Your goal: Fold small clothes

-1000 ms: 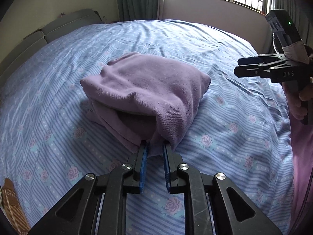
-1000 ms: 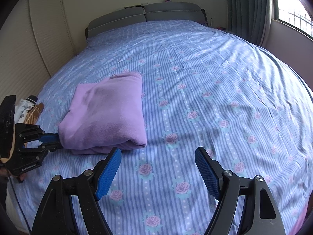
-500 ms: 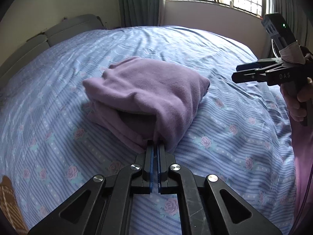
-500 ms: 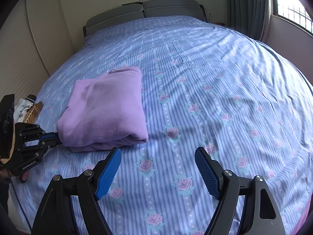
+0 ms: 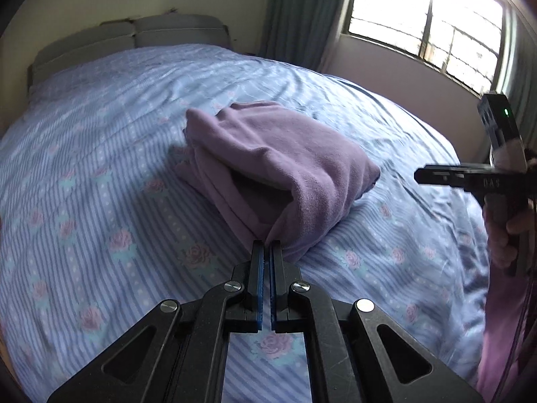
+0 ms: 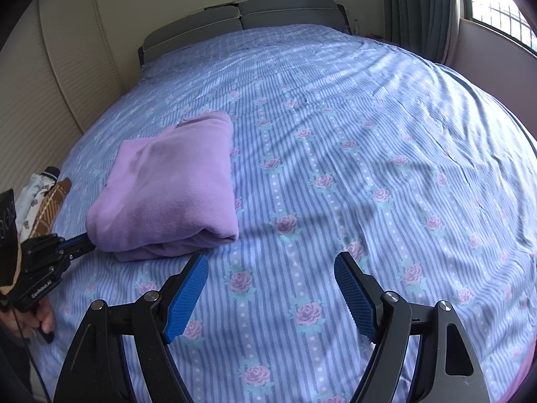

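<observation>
A folded purple garment [image 5: 278, 164] lies on the blue floral bedsheet [image 5: 100, 201]; it also shows in the right wrist view [image 6: 171, 191]. My left gripper [image 5: 266, 245] is shut on the garment's near corner, low over the sheet; it shows from the side in the right wrist view [image 6: 79, 243]. My right gripper [image 6: 272, 268] is open and empty, above the sheet to the right of the garment. It shows at the right edge of the left wrist view [image 5: 419, 176].
A grey headboard [image 6: 241, 16] stands at the far end of the bed. A window [image 5: 426, 23] with green curtains is on the right. Other patterned clothes [image 6: 40, 198] lie at the bed's left edge.
My left gripper has closed on the garment's corner and swung round it. The garment has shifted slightly. My right gripper stays open.
</observation>
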Available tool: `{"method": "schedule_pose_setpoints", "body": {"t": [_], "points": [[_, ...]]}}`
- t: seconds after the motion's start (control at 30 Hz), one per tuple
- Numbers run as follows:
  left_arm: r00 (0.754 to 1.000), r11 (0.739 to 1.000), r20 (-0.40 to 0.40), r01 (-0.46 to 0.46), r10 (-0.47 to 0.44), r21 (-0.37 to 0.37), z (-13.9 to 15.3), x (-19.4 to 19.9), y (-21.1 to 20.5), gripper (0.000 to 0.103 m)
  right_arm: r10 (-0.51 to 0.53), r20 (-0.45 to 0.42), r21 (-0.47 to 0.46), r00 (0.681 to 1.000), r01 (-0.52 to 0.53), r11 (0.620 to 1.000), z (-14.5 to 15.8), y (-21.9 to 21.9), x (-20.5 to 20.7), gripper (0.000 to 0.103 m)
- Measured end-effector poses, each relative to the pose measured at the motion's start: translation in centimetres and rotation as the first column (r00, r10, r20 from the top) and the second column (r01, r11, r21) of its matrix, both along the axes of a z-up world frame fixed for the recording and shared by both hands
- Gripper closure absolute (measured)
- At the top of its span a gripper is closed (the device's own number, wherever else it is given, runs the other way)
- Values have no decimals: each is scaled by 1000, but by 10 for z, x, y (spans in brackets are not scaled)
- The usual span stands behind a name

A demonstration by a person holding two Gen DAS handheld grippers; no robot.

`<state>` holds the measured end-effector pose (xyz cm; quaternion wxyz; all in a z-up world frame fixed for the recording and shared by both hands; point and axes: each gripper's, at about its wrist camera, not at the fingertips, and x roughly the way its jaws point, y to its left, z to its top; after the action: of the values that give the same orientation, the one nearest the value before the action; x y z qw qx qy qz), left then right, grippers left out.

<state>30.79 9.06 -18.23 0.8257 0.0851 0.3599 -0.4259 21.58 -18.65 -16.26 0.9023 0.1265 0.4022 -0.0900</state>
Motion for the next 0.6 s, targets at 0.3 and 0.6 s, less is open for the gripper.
{"method": "schedule_pose_setpoints", "body": {"t": [0.3, 0.6], "points": [[956, 946, -137, -279, 258, -163, 24, -17, 3, 56, 90, 34, 115, 995, -93, 989, 4, -9, 12, 25], [875, 885, -271, -447, 402, -131, 18, 20, -20, 34, 213, 73, 284, 974, -225, 932, 7, -45, 75, 25]]}}
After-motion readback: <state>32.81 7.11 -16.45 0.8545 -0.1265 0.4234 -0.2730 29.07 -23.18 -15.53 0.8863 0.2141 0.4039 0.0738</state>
